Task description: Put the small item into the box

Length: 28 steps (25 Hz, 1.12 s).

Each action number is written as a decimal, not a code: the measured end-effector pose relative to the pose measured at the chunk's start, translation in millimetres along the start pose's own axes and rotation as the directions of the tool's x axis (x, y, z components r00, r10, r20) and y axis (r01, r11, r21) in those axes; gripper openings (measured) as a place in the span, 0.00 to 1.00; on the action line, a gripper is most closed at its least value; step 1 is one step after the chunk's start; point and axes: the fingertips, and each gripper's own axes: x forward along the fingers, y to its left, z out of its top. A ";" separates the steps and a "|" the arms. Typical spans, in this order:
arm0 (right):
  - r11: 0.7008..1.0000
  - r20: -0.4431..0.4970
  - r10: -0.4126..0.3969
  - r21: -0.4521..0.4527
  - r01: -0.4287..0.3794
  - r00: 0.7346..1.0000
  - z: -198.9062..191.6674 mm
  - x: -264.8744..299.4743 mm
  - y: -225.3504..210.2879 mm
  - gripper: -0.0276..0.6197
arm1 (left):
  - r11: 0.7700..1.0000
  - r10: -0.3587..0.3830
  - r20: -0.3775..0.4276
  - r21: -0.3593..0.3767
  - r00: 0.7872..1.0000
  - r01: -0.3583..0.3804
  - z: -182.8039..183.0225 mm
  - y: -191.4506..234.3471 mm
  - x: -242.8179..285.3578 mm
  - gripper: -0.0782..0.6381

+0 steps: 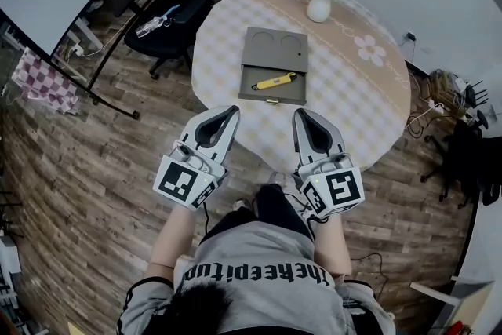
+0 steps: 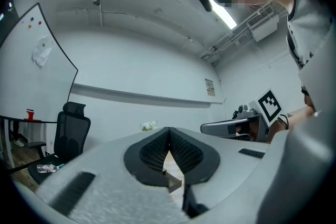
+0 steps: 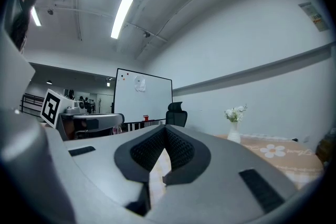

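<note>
A: Left gripper (image 1: pixel 227 115) and right gripper (image 1: pixel 302 118): jaws together, both empty, at the near edge of the table (image 1: pixel 369 90).
B: Yellow item (image 1: pixel 274 81) lies on the near half of the open box (image 1: pixel 274 51), mid-table. I'd open one gripper first, then pinch across its width. Count: two grippers, one item, one box, one vase (image 1: pixel 319 6) at the far edge.

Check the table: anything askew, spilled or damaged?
Nothing stands out. The open box lies flat on the table, the yellow item rests slanted in its near half, and the vase stands upright. No spill or damage shows.
</note>
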 end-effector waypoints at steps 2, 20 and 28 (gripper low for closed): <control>1.000 0.006 -0.003 -0.006 0.003 1.000 2.0 -3.6 6.8 0.05 | 1.000 -0.002 0.013 -0.006 1.000 0.002 3.6 -0.8 -6.3 0.13; 0.999 0.041 -0.033 -0.032 0.035 0.999 14.1 -33.8 39.3 0.05 | 1.000 0.000 0.082 -0.025 0.997 0.002 27.2 -13.9 -43.6 0.13; 0.999 0.053 -0.005 -0.034 0.007 0.999 18.7 -35.3 40.8 0.05 | 0.999 0.035 0.099 -0.021 0.994 -0.033 34.8 -18.6 -48.8 0.13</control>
